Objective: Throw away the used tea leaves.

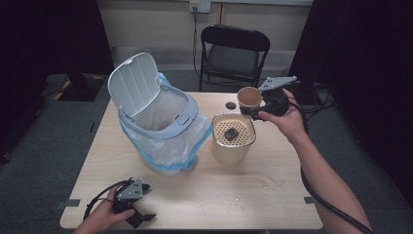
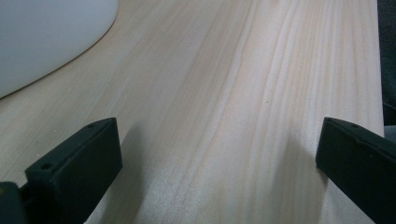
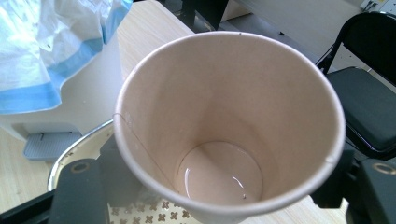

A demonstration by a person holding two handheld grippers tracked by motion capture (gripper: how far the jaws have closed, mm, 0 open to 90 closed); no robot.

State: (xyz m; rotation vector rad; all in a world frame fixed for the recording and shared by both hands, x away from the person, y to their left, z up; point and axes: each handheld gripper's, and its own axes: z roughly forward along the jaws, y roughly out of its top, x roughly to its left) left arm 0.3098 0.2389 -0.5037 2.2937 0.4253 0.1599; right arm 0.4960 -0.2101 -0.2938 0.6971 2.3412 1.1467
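Cup (image 1: 249,97) above strainer pot (image 1: 233,144), right of bin (image 1: 160,117)

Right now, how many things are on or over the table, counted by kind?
Bins: 1, the lidded bin
Paper cups: 1, paper cup held by the right gripper
Strainer pots: 1, strainer pot
Small dark bits: 2, lump and disc
Total: 5

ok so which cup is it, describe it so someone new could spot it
Start at the big white lidded bin on the wooden table; right of it stands a cream canister with a perforated top. The paper cup hangs above it in the right gripper, tan, open-topped, nearly empty.
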